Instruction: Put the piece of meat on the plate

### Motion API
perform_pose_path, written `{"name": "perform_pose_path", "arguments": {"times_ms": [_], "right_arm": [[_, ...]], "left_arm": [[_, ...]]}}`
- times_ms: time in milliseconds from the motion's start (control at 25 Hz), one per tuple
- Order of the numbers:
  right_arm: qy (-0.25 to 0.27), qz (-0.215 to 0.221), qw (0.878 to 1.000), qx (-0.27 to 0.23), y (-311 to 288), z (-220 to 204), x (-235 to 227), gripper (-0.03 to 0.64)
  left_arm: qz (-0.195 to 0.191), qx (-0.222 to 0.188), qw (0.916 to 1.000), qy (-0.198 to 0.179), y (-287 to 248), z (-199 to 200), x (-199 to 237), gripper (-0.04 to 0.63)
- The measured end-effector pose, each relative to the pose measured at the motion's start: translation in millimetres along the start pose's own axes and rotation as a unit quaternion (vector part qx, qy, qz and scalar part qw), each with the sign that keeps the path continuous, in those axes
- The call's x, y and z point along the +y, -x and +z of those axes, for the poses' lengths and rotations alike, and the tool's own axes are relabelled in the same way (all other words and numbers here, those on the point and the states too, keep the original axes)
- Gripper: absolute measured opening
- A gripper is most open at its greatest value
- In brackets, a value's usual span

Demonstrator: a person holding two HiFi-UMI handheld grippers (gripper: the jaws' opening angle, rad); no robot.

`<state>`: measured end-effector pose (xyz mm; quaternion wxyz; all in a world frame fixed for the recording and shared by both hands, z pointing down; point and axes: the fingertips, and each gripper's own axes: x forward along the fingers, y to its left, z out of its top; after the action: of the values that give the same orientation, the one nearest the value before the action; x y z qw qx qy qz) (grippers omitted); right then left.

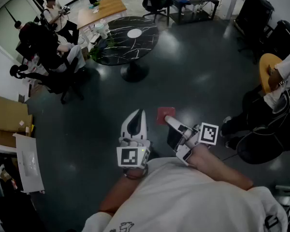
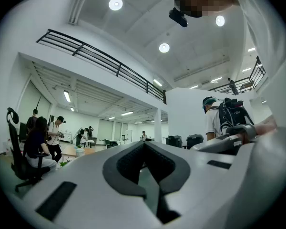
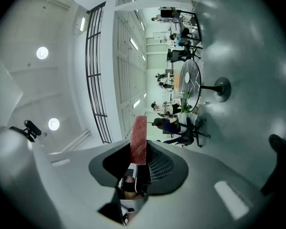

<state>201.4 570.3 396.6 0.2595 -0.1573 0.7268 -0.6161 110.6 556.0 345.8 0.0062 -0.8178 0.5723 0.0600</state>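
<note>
A flat red piece of meat point(image 1: 165, 115) sticks out past the tips of my right gripper point(image 1: 169, 120), which is shut on it above the dark floor. In the right gripper view the meat point(image 3: 138, 139) stands edge-on between the jaws. My left gripper point(image 1: 138, 116) hangs beside it to the left, its jaws together with nothing in them; the left gripper view point(image 2: 144, 146) looks out level into the hall. A white plate point(image 1: 134, 33) lies on the round black marbled table point(image 1: 117, 41), far ahead of both grippers.
Seated people and office chairs point(image 1: 47, 57) crowd the left of the table. Another person point(image 1: 280, 81) sits at the right edge. Cardboard point(image 1: 7, 120) and a white board lie at the left. A wooden table point(image 1: 102, 9) stands further back.
</note>
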Motion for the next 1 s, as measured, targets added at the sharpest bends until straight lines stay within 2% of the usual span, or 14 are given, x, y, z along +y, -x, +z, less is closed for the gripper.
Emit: {"name": "perform_pose_path", "arguments": {"times_ms": [320, 600, 1000], "right_arm": [[0.000, 0.003, 1.000, 0.006, -2.0, 0.3, 0.6, 0.087], [-0.002, -0.007, 1.000, 0.002, -24.8, 6.2, -11.1, 0.087], [0.000, -0.015, 1.000, -0.011, -115.4, 41.7, -39.5, 0.087]], "left_arm": [[0.008, 0.006, 0.9999, 0.007, 0.5, -5.5, 2.8, 0.005], [0.006, 0.010, 0.9998, 0.013, -9.4, -12.8, 26.3, 0.005], [-0.014, 0.008, 0.9998, 0.012, -73.3, -19.7, 106.9, 0.005]]}}
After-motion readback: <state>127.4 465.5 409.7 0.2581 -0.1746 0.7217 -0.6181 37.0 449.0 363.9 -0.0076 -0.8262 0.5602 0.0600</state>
